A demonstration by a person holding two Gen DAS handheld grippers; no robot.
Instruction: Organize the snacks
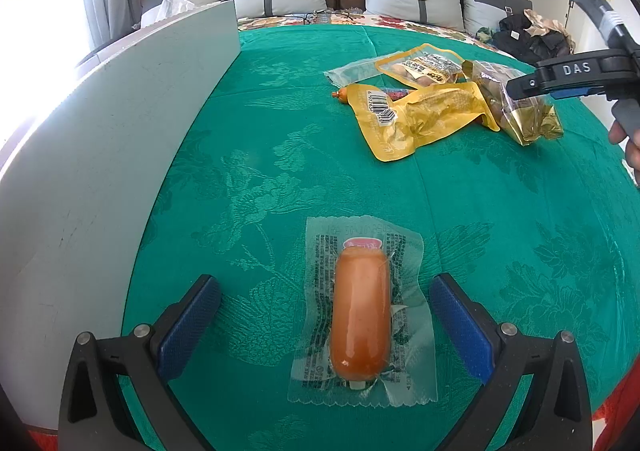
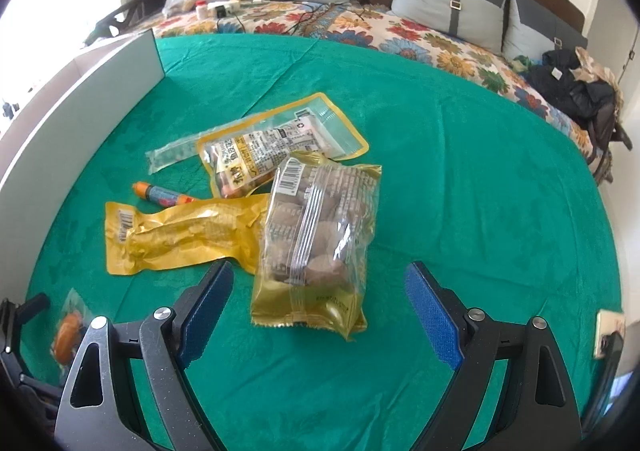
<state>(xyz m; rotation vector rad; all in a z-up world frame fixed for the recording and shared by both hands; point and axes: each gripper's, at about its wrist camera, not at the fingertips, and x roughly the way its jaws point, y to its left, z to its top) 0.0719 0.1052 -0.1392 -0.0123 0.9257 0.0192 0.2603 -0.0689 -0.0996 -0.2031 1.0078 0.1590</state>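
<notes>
Green patterned cloth [image 1: 460, 211] covers the tabletop, a vacuum-packed sausage [image 1: 361, 321] lying alone near the white box wall [image 1: 120, 155], and further back a heap: yellow pouch [image 2: 180, 237], clear snack bag [image 2: 316, 247], thin sausage stick [image 2: 160, 195].

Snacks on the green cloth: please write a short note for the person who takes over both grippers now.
Left gripper: open, nothing held, fingers on either side of the single wrapped sausage lying on the green cloth.
Right gripper: open, nothing held, pointing at the clear bag of brown snacks.
The other snacks are in one loose pile: yellow pouch, yellow-edged packet, thin orange stick, clear strip.
The white box stands at the left; its inside is not visible.
Done: nothing that can be confirmed. Left: every snack seen is still on the cloth.
</notes>
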